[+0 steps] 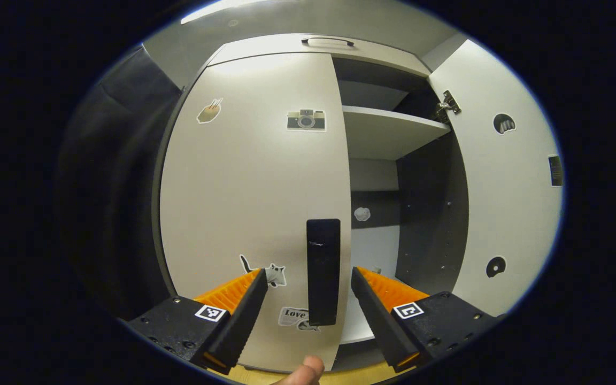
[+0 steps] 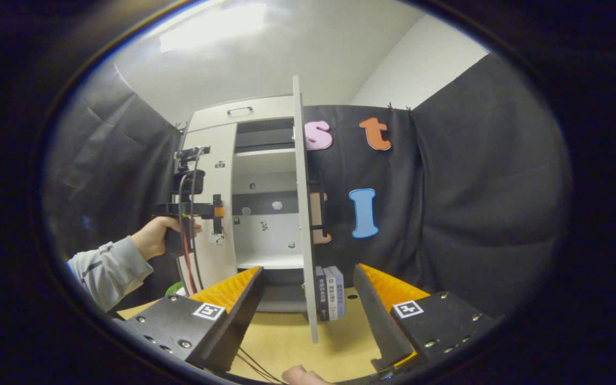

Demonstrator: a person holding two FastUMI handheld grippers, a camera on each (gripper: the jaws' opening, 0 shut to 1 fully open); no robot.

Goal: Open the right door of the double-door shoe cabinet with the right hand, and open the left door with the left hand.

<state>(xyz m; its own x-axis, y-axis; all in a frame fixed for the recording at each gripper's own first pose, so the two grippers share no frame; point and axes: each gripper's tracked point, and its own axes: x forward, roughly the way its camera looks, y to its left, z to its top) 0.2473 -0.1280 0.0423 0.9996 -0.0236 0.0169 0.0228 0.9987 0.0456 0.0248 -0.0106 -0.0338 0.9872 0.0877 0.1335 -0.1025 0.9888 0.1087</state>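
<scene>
On the desk [image 2: 297, 347], we are seeing the shoe cabinet [image 2: 244, 113] with its right door [image 2: 302, 214] swung open while the left gripper [image 1: 308, 291] is straddling the closed left door's handle [image 1: 323, 270], fingers apart, and the right gripper [image 2: 308, 291] is hanging spread, well back.

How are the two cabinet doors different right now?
The left door is shut, flat across its half of the cabinet; the right door is swung wide open, baring the shelves. The left door shows its front with a dark handle, which sits between the left gripper's open jaws; the right door shows its inner face and a hinge. Both are pale panels with stickers.
</scene>
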